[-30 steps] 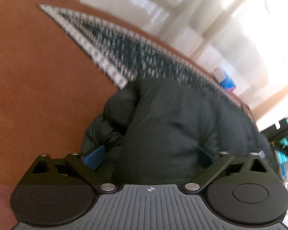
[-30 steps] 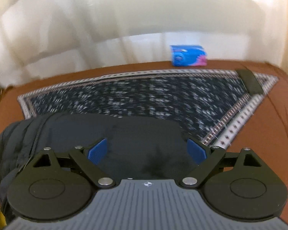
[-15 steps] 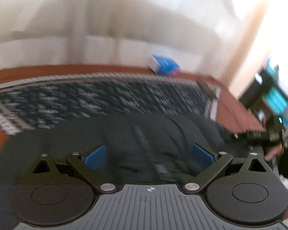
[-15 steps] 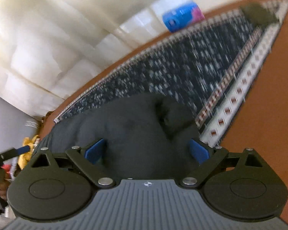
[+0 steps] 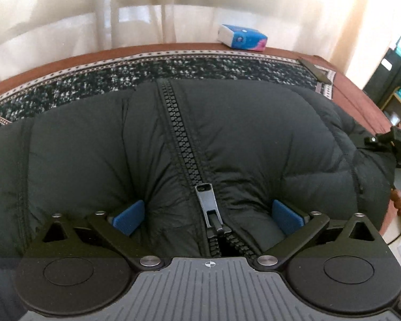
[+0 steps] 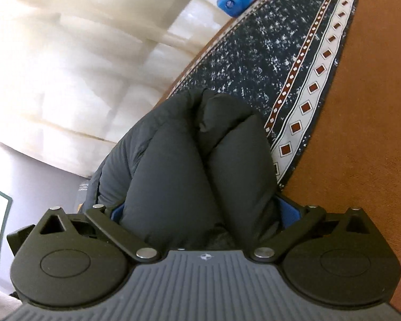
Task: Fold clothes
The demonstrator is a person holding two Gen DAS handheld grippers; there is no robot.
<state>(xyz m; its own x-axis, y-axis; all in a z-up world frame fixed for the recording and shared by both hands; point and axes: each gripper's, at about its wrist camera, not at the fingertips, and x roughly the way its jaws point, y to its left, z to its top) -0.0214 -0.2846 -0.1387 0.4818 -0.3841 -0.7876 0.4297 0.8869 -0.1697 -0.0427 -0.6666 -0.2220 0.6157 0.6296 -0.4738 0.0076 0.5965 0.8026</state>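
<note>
A black puffer jacket (image 5: 227, 139) lies on a patterned cloth, zipper side up, its zipper pull (image 5: 209, 203) near me. My left gripper (image 5: 208, 218) is open, its blue pads pressing into the jacket on either side of the zipper. In the right wrist view a bunched fold of the jacket (image 6: 197, 165) fills the space between the wide-apart fingers of my right gripper (image 6: 203, 211), tilted over the cloth's edge. The right gripper also shows at the far right of the left wrist view (image 5: 398, 144).
A dark patterned cloth (image 5: 93, 85) with a white diamond border (image 6: 307, 91) covers a brown table (image 6: 361, 133). A blue tissue pack (image 5: 243, 37) sits at the far edge by the curtains. A dark flat object (image 5: 315, 72) lies on the cloth's right corner.
My left gripper has swung from the jacket's side to face its front, centred on the zipper. My right gripper has tilted and the jacket fold has come deeper between its fingers.
</note>
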